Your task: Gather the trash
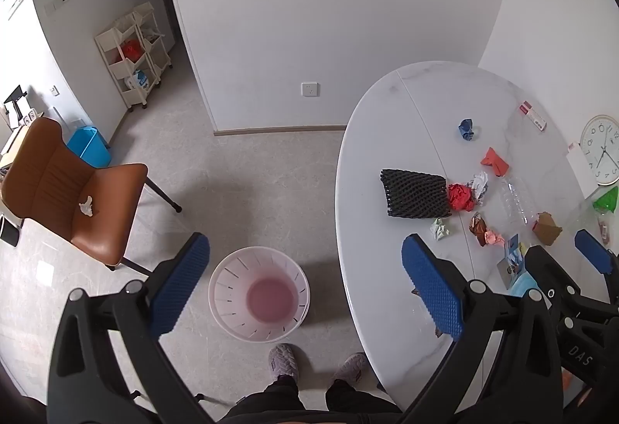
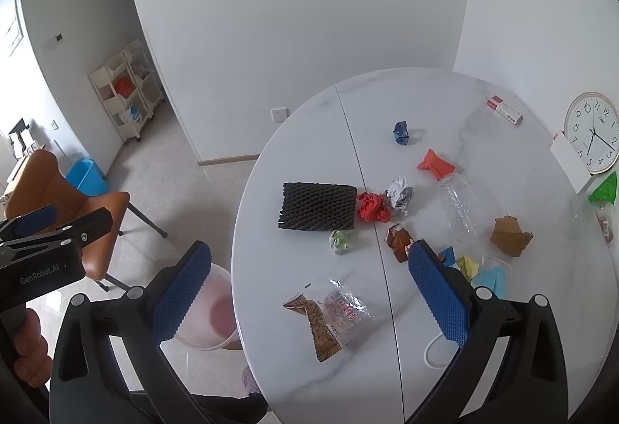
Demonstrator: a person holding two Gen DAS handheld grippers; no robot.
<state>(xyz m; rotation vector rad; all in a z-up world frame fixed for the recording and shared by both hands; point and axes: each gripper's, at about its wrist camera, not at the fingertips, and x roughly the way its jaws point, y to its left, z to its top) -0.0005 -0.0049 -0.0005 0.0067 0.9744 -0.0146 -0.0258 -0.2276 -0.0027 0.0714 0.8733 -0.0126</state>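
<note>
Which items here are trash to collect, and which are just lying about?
Job: pink bin, snack wrapper, black foam net, red paper wad, clear bottle, blue mask.
Lying about: clock, brown chair, shelf cart.

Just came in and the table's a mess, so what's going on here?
A person stands at the white table with a hand-held gripper in each hand, clearing trash. Both the left hand-held gripper and the right hand-held gripper are open and empty. Crumpled papers, a black foam net, a clear plastic bottle and a snack wrapper lie on the table. The pink wastebasket on the floor looks empty.
</note>
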